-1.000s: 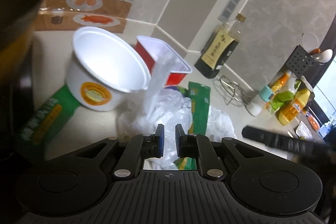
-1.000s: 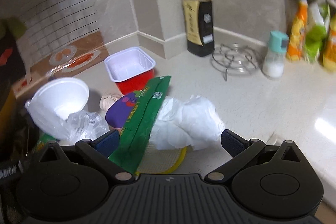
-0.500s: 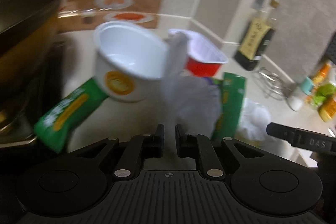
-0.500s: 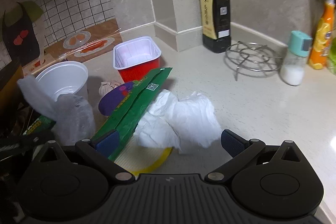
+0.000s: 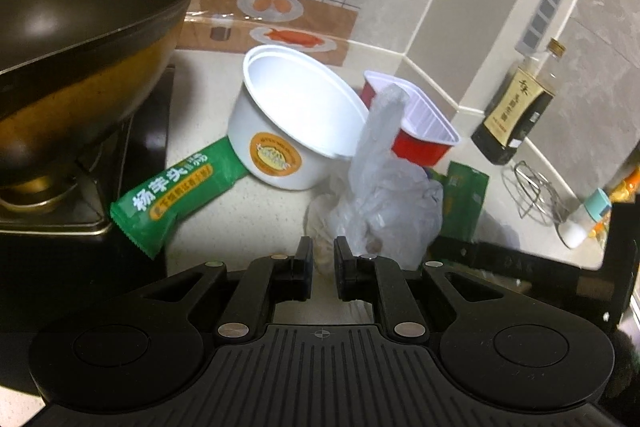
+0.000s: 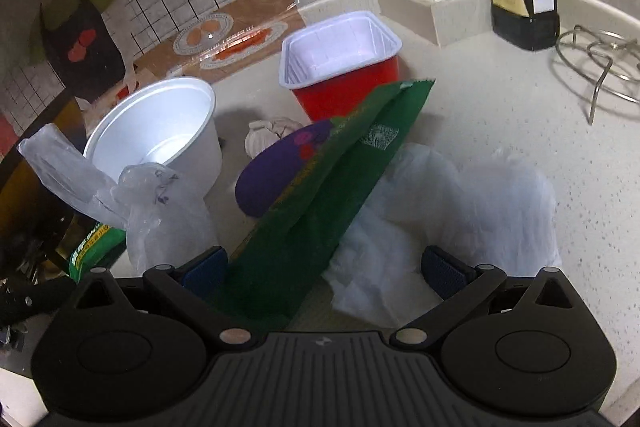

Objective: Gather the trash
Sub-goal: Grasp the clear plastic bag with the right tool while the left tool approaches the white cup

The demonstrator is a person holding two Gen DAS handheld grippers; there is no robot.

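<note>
Left wrist view: the left gripper (image 5: 323, 269), jaws drawn narrow with only a slit between them, sits just behind the clear plastic bag (image 5: 384, 203); whether it pinches the film I cannot tell. Since a second ago the wok (image 5: 80, 39) has swung into fuller sight and the bag's twisted neck stands taller before the white bowl (image 5: 296, 123). Right wrist view: the right gripper (image 6: 324, 271) has dropped closer to the counter (image 6: 520, 131), jaws wide, straddling the green wrapper (image 6: 332, 187), whose long axis runs from the near left finger up-right toward the red tray (image 6: 340, 63), beside crumpled white paper (image 6: 460, 211).
</note>
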